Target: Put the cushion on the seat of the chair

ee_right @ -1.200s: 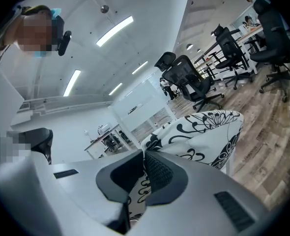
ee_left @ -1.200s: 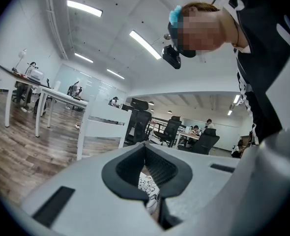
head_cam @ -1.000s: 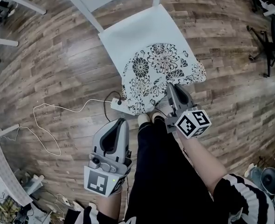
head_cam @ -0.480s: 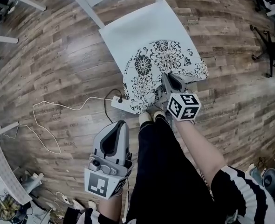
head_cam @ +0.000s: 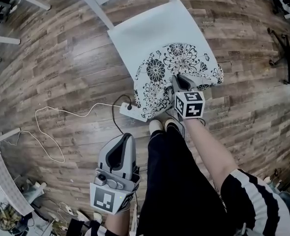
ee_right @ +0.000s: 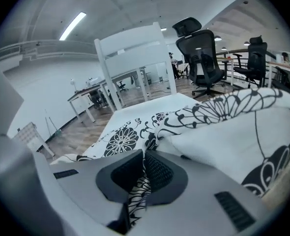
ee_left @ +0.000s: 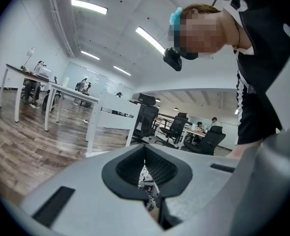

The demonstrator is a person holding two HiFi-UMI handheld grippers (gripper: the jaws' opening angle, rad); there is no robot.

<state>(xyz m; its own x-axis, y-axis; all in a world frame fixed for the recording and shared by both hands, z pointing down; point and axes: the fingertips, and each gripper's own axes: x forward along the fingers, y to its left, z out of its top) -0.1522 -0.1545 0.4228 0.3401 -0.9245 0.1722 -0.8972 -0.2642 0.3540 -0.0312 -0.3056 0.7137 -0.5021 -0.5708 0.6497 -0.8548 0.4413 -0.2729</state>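
Step in hand: seating the cushion (head_cam: pixel 177 63) on the chair seat (head_cam: pixel 145 31). In the head view the cushion covers the half of the seat toward 5 o'clock. Its edge at 7 o'clock hangs over the seat front toward the floor (head_cam: pixel 61 73), and the seat is bare toward 11 o'clock. The right gripper (head_cam: pixel 178 77) sits at the cushion's 6 o'clock edge with its jaws closed on a fold of the patterned fabric. The right gripper view confirms this: the cloth runs down between the pads and bunches up toward 2 o'clock. The left gripper (head_cam: pixel 125 136) hangs at 7 o'clock in the head view, well apart from the chair. Its jaws are together with nothing between them, and only distant clutter shows through the slit in the left gripper view. I judge placement as partly complete, because the cushion rests on the seat but sits off-centre and crumpled. The next move calls for carrying the held edge toward 11 o'clock until the overhang clears the seat front. I would then lay the fold flat and open the right jaws only once the cloth is supported. A power strip (head_cam: pixel 130 111) lies on the floor below the overhang, so keep the drape clear of it.
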